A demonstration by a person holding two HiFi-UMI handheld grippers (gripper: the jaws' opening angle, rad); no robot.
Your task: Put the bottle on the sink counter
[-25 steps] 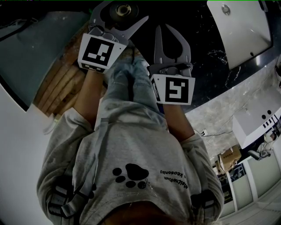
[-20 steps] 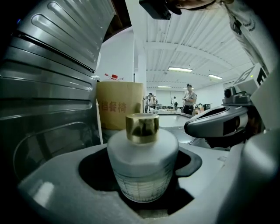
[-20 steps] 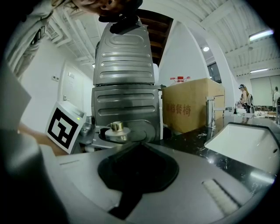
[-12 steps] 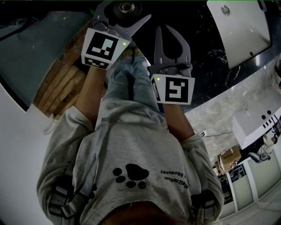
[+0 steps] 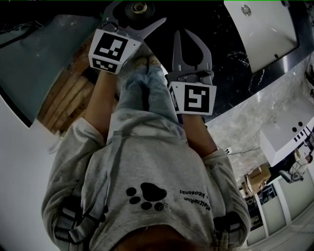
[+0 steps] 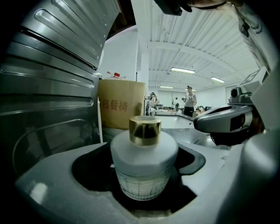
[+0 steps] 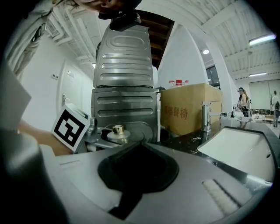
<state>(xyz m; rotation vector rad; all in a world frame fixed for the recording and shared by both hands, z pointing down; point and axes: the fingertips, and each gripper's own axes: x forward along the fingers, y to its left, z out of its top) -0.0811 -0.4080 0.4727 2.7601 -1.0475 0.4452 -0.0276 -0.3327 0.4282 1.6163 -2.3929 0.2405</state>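
A frosted white bottle point(image 6: 143, 162) with a gold cap point(image 6: 145, 130) stands upright on the black counter point(image 5: 230, 59). It sits between the jaws of my left gripper point(image 6: 148, 148). Those jaws have just been opening, and a dark gap shows on each side of the bottle. From the head view the cap point(image 5: 139, 8) shows between the left gripper's point(image 5: 137, 13) spread fingers. My right gripper point(image 5: 189, 32) hangs just right of it with nothing held; its jaws point(image 7: 140, 144) meet at the tips. The right gripper view shows the bottle point(image 7: 117, 131) to the left, ahead.
A ribbed metal appliance point(image 6: 48, 65) rises close on the left of the bottle. Behind stands a cardboard box point(image 6: 120, 103). A white sink point(image 5: 262, 29) with a faucet point(image 7: 205, 116) lies to the right. People stand far off in the room.
The left gripper's jaws have spread a little wider round the bottle. The bottle stays where it stood. The right gripper has kept still.
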